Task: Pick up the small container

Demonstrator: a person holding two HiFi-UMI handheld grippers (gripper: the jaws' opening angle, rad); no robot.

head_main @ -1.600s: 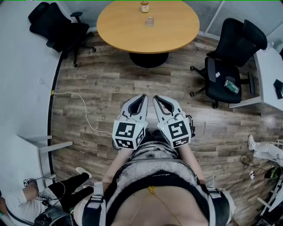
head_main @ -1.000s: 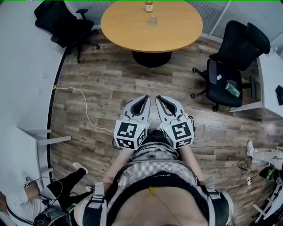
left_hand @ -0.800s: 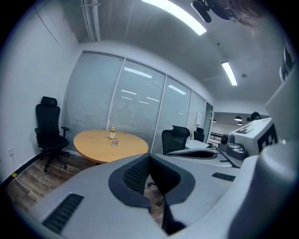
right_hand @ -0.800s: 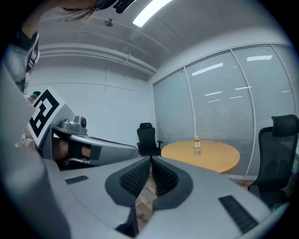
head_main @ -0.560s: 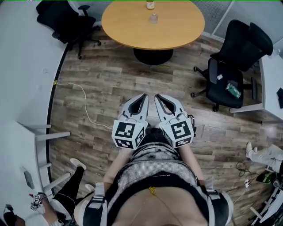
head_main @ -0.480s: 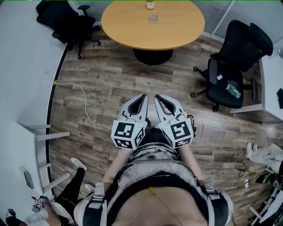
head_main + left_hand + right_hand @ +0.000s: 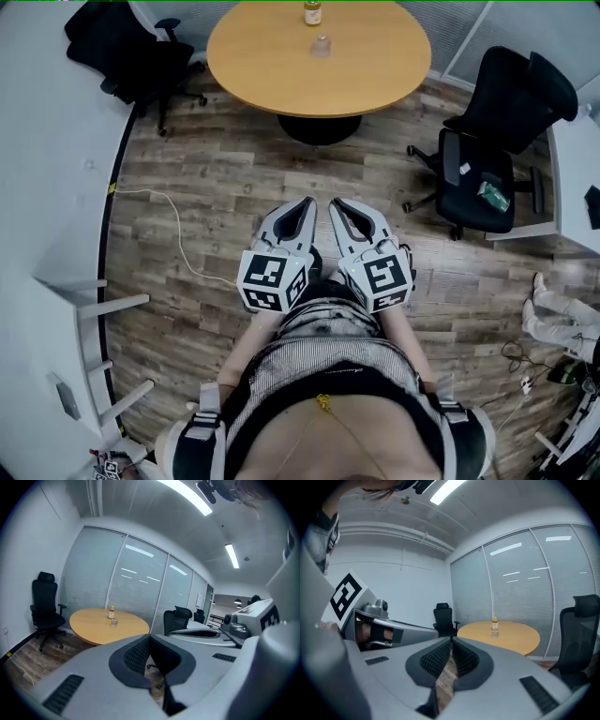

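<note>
**Office chairs, black, two.** The left chair (image 7: 127, 56) stands on the wood floor (image 7: 216, 178), off the bench's left edge. The right chair is entered last.

**Cable (image 7: 164, 220), white, one.** It lies loose on the floor, left of both grippers.

**Bench (image 7: 272, 70), round, wood-topped, one.** It carries two things, both well apart from the grippers.

**Bottle (image 7: 311, 13), yellow cap, one.** It stands upright by the bench's far edge, about midway across.

**Small container (image 7: 321, 46), clear, one.** It stands upright on the bench, just on the near side of the bottle and a little in from the far edge. Whether the two touch cannot be told. Neither gripper touches it.

**Left gripper (image 7: 305, 202), one.** It is held over the floor in front of the person, pointing toward the bench. Its fingers (image 7: 135, 656) are pressed together with nothing between them. It carries one marker cube (image 7: 274, 281).

**Right gripper (image 7: 336, 204), one.** It sits just beside the left gripper and points the same way. Its fingers (image 7: 436, 659) meet at the tips and hold nothing. It carries a second marker cube (image 7: 382, 279).

**Right chair (image 7: 502, 112).** It stands off the bench's right edge, with one small green object (image 7: 487, 192) on its seat.
</note>
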